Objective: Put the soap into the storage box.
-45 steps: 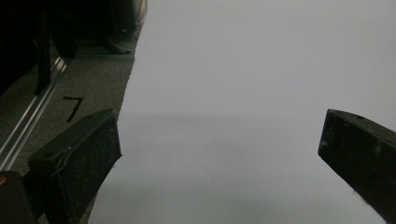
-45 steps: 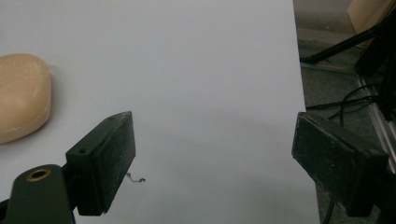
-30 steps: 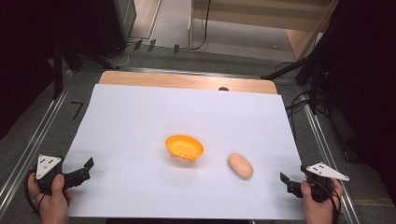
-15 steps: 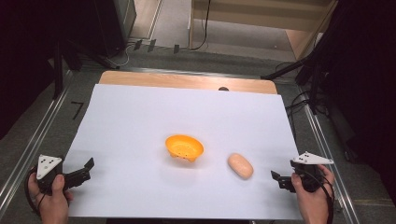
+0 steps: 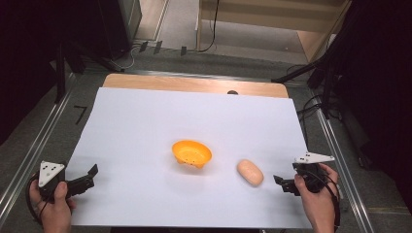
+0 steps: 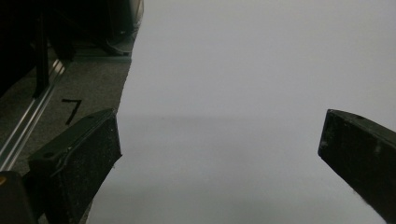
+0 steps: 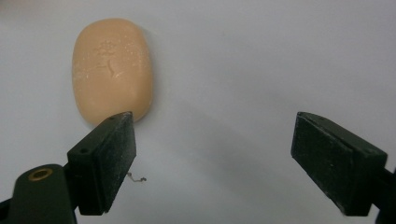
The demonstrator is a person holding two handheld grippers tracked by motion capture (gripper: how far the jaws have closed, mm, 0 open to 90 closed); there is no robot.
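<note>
With my right hand-held gripper point(image 5: 283, 182) spread wide just short of the peach soap bar point(image 7: 112, 67) lying near the worktop's front-right corner, I judged it light, hard and slippery, best pinched across its narrow waist.

The left gripper point(image 5: 87, 177) sits near the near-left corner of the surface, its jaws spread wide, the left hand point(image 5: 53, 204) wrapped round it. The right gripper point(image 5: 282, 183) sits toward the near-right corner, jaws likewise wide apart, gripped by the right hand point(image 5: 318, 196).
</note>
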